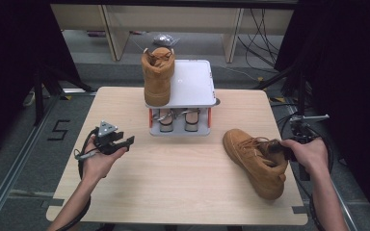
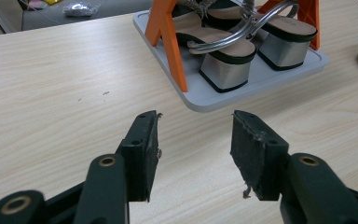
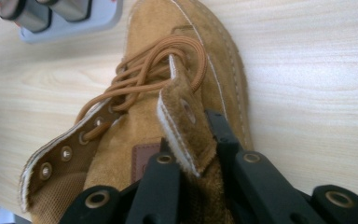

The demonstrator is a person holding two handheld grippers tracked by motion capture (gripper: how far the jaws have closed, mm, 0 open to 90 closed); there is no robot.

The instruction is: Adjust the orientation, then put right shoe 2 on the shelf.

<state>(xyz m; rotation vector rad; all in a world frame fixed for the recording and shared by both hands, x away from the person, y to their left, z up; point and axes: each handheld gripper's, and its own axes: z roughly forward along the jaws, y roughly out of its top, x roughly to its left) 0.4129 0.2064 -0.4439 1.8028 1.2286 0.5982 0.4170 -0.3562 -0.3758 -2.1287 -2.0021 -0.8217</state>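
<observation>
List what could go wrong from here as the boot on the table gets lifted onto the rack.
1. The right gripper pinches only the collar flap of the tan boot; soft suede may slip or fold, and the boot could swing or drop.
2. The other boot already stands on the top shelf of the rack; a swinging boot might knock it off.
3. The left gripper is open, away from the boot, giving no support.

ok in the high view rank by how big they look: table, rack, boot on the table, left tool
1. table
2. rack, though it stands farther off, so it may be bigger than it looks
3. boot
4. left tool
</observation>
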